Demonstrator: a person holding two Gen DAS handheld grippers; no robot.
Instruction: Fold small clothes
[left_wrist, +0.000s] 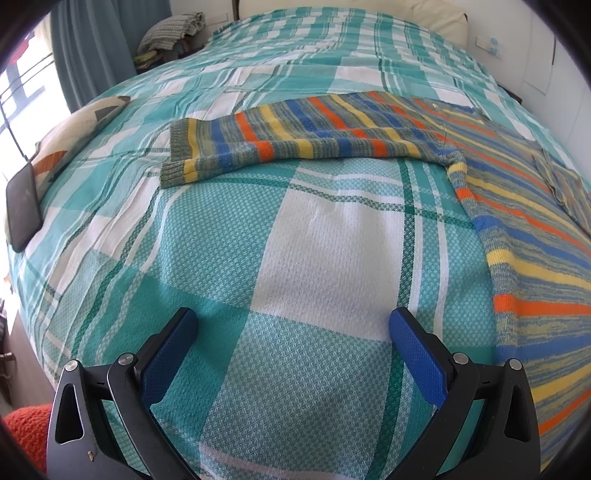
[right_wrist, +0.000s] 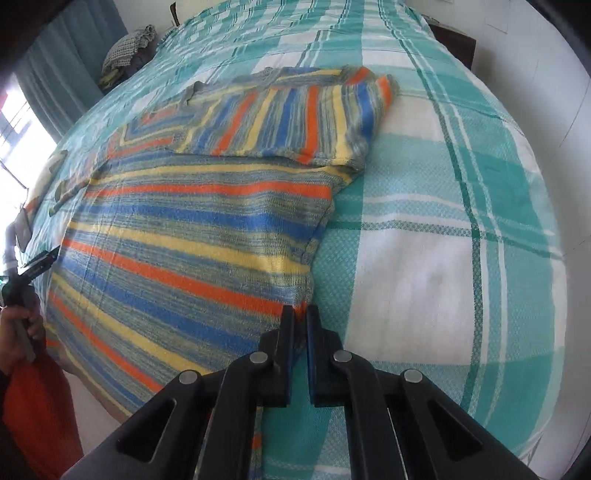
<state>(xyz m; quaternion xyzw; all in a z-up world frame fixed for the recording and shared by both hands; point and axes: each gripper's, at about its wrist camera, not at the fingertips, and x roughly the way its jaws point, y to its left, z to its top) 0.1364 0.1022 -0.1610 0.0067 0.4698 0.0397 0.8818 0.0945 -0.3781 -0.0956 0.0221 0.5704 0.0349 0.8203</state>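
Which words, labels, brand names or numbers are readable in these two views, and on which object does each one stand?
None can be read.
Striped sweater: stripes only; the small pale mark near its collar is too small to read.
Plaid bedspread: pattern only.
Dark phone: blank screen.
Wall plate: too blurred.

The sweater (right_wrist: 192, 236) is a soft, fuzzy knit with ribbed cuffs, matt all over. The bedspread (left_wrist: 317, 258) under it is woven cloth with a raised, waffle-like weave, also matt. The left gripper (left_wrist: 293, 332) has matt black plastic arms, shiny round metal pins and blue pads (left_wrist: 417, 354) with a fine bumpy grain. The right gripper (right_wrist: 300, 317) shows the same black plastic and metal pins. The phone (left_wrist: 23, 206) on the bed has a smooth, glossy dark face. The curtain (left_wrist: 92, 48) is plain matt cloth
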